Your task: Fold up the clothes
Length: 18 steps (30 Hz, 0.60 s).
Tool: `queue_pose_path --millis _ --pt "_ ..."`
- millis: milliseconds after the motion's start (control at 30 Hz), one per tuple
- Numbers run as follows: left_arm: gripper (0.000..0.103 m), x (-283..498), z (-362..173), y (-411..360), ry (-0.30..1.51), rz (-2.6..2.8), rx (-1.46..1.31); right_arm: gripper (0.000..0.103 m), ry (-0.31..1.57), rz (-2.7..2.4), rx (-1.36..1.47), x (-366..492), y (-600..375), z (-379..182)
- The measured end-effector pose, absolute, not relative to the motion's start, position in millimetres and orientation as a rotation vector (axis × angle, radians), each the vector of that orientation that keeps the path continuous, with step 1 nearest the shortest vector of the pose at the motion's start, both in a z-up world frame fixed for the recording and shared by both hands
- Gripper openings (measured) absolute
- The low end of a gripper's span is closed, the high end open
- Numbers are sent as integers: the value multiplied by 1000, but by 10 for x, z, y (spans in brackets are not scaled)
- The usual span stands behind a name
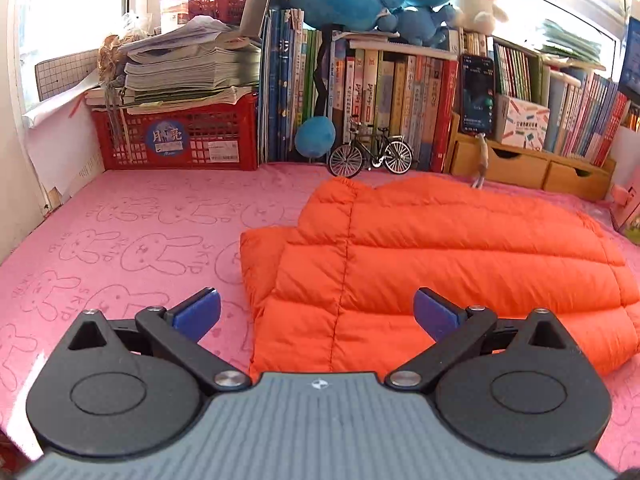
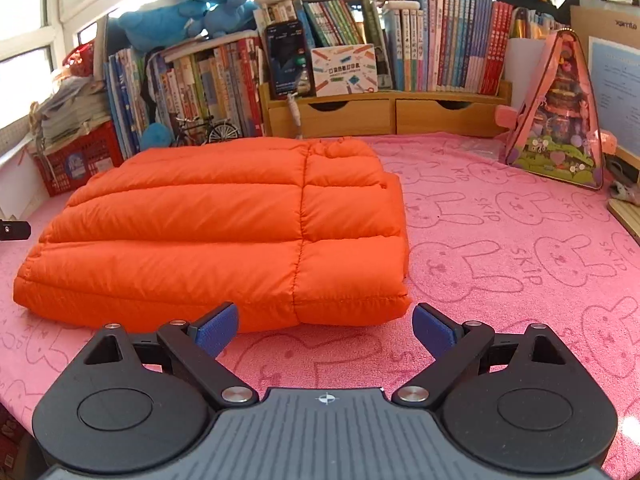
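Observation:
An orange quilted puffer jacket [image 1: 420, 264] lies folded into a thick rectangle on the pink rabbit-print cloth [image 1: 120, 240]. In the right wrist view the same jacket [image 2: 224, 232] fills the left and middle. My left gripper [image 1: 318, 312] hangs open over the jacket's near left corner, its blue pads apart with nothing between them. My right gripper [image 2: 324, 332] is open too, just in front of the jacket's near right corner, above the pink cloth [image 2: 500, 260]. Neither gripper touches the fabric.
Along the back stand a red crate [image 1: 176, 136] with stacked papers, rows of books [image 1: 384, 104], a small model bicycle [image 1: 370, 154], a phone [image 2: 286, 60], wooden drawers [image 2: 384, 114] and plush toys. A pink triangular toy bag [image 2: 560, 116] stands at the right.

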<state>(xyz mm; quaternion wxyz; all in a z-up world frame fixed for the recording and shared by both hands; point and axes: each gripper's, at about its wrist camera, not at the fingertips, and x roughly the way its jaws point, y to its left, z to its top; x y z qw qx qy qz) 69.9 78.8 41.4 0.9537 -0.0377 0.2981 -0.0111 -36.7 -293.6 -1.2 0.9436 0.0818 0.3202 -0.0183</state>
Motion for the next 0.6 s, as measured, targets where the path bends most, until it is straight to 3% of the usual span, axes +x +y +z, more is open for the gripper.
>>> queue_pose_path --millis 433,500,533,600 --pt "100 2147 -22 1191 735 -202 -364 94 559 17 60 -241 -2562 32" --pt "74 2163 -62 1191 735 -241 -393 94 557 32 11 -179 -2392 26" --pt "56 2142 -62 1191 729 -246 -391 94 556 43 -5 -149 -2312 20" --pt "40 2075 -40 1206 708 -245 -361 94 552 63 -9 -96 -2210 16"
